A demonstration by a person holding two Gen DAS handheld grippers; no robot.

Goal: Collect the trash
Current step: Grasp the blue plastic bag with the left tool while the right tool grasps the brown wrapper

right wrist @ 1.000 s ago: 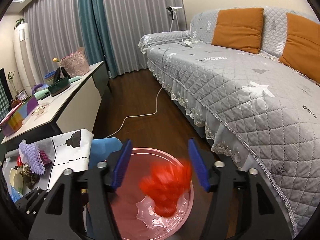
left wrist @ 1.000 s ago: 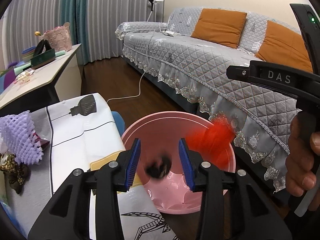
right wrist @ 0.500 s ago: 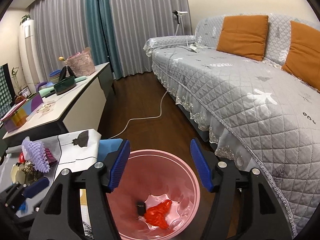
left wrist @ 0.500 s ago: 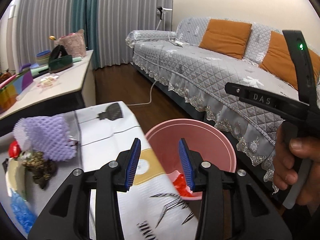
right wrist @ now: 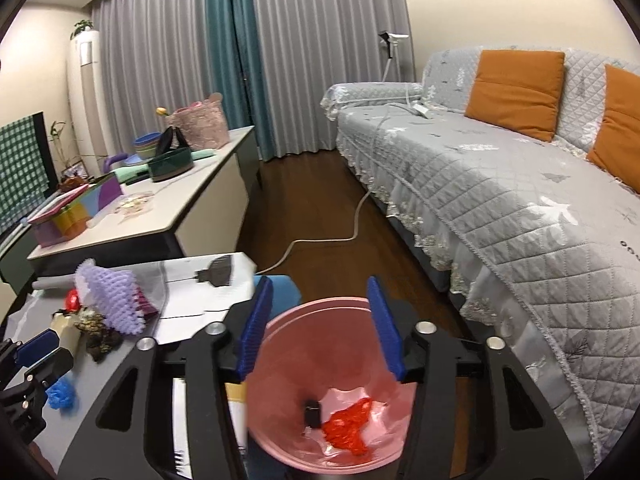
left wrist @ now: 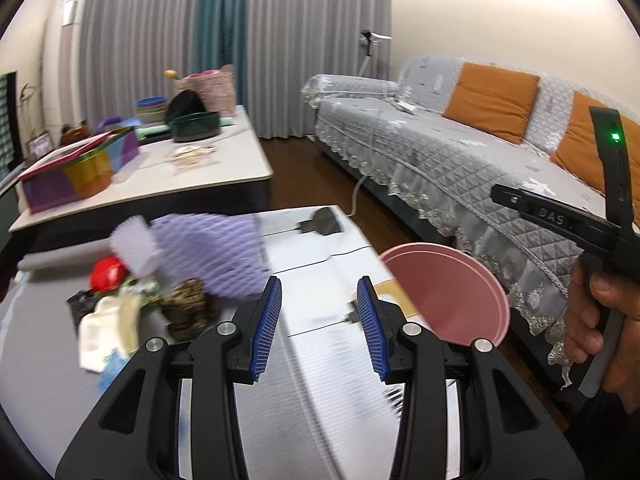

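Right wrist view: my right gripper [right wrist: 320, 326] hangs over the pink bin [right wrist: 296, 328], jaws just narrowing on nothing. My left gripper [left wrist: 319, 322], jaws apart and empty, faces the tabletop [left wrist: 320, 364] trash.

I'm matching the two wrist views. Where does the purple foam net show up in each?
Left wrist: purple foam net left of centre, on the table above the trash pile.
Right wrist: far left, mid-height, on the same table.
Shared landmark: pink bin, right of the net in both.

Grey curtains [right wrist: 160, 80] with a teal panel [right wrist: 232, 48] cover the far wall; a quilted grey sofa [right wrist: 500, 208] with orange cushions [right wrist: 516, 88] faces a dark wooden floor [right wrist: 320, 208].
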